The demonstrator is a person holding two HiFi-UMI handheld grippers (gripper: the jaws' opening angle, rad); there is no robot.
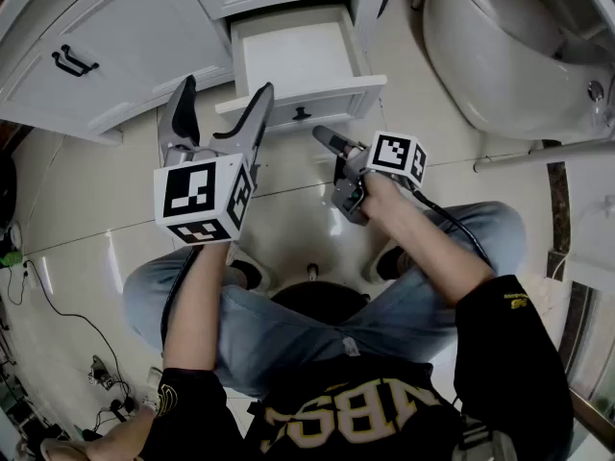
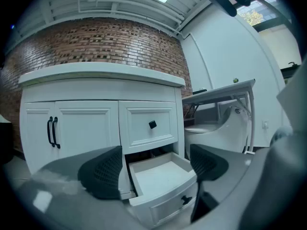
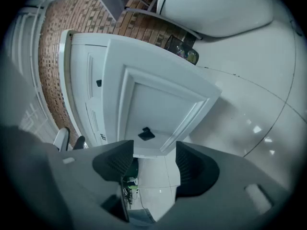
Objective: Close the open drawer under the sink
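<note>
The drawer (image 1: 303, 60) juts out of the white vanity (image 1: 115, 46), its front just ahead of the right gripper (image 1: 325, 140), whose jaws gape empty like those of the left gripper (image 1: 224, 89), so this looks like the approach, with a square push next.

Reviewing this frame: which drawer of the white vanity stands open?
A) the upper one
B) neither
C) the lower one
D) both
C: the lower drawer is pulled out and shows an empty inside, while the upper drawer sits flush in the cabinet.
</note>
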